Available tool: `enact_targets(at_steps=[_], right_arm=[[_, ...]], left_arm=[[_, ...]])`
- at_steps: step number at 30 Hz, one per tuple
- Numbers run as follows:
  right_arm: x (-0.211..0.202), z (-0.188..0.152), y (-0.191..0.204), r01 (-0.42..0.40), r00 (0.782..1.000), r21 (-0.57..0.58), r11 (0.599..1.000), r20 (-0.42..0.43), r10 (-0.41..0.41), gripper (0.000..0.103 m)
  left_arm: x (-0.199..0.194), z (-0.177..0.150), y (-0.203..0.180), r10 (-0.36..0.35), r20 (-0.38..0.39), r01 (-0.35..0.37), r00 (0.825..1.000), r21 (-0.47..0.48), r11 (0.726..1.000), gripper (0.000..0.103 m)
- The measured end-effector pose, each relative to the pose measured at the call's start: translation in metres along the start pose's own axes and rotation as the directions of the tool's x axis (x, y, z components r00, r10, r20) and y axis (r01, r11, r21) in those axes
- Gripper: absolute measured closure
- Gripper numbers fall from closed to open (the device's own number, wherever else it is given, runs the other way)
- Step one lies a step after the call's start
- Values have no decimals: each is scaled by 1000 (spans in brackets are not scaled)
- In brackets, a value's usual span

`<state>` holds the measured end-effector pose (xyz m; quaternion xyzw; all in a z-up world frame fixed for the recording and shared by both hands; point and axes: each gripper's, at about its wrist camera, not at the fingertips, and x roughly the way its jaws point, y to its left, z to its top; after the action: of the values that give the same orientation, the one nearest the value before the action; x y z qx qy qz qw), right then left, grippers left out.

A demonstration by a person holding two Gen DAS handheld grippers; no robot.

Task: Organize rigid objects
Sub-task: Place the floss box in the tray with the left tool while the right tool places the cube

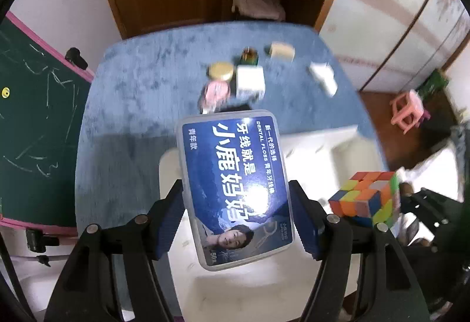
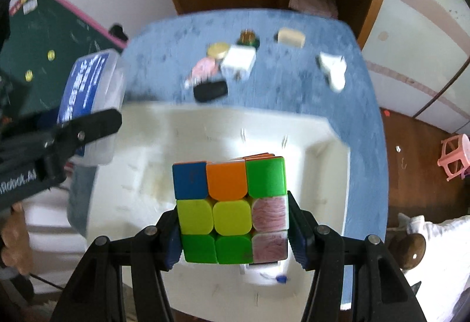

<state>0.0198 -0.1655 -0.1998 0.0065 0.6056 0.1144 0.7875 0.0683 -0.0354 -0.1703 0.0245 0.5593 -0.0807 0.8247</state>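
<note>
While grasping a dental floss box (image 1: 235,175) by its two long edges, hovers above the near left end of a white tray (image 1: 323,151). Left gripper (image 1: 238,204): blue-padded fingers (image 1: 169,222) clenched on the box, both pads pressed against its clear plastic sides. Box label up, slightly tilted, clear of the tray beneath.

Right gripper (image 2: 233,222): fingers (image 2: 173,242) clenched on a puzzle cube (image 2: 232,204), pads on its left and right faces. Cube upright, top row blue, orange and green, two squares on the right column worn to pink. Hangs over the middle of the tray, not touching it. Seen from the left wrist, sits just right of the floss box, at about the same height.

Tray resting on the near part of a blue-covered counter (image 1: 132,87). Well beyond it, a loose cluster: gold-lidded jar (image 1: 221,70), white box (image 1: 249,82) touching it or just beside it, pink item (image 1: 216,91), black item (image 2: 211,90) nearest the tray rim. Farther back, a beige block (image 1: 282,50); off to the right, a white object (image 1: 323,78), too blurred to identify. Green chalkboard (image 1: 35,87) leaning left of the counter.
</note>
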Motion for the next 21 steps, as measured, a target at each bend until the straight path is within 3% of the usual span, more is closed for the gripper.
enact_targets(at_steps=[8,15,18,21], right_arm=[[28,-27,3,33,998,-44,998,-56,-35,44],[50,-38,9,27,991,-74,997,-125,-36,44],[57,-39,12,29,988,-91,995,-147,-42,43],[61,-40,13,29,984,-96,995,-171,-45,43]], left_arm=[[43,-33,0,72,-69,-71,995,14,997,32],[63,-48,2,91,-121,-88,988,33,996,31],[67,-51,3,74,-136,-71,988,30,997,31],[70,-51,6,1,-164,-1,986,-3,1000,30]])
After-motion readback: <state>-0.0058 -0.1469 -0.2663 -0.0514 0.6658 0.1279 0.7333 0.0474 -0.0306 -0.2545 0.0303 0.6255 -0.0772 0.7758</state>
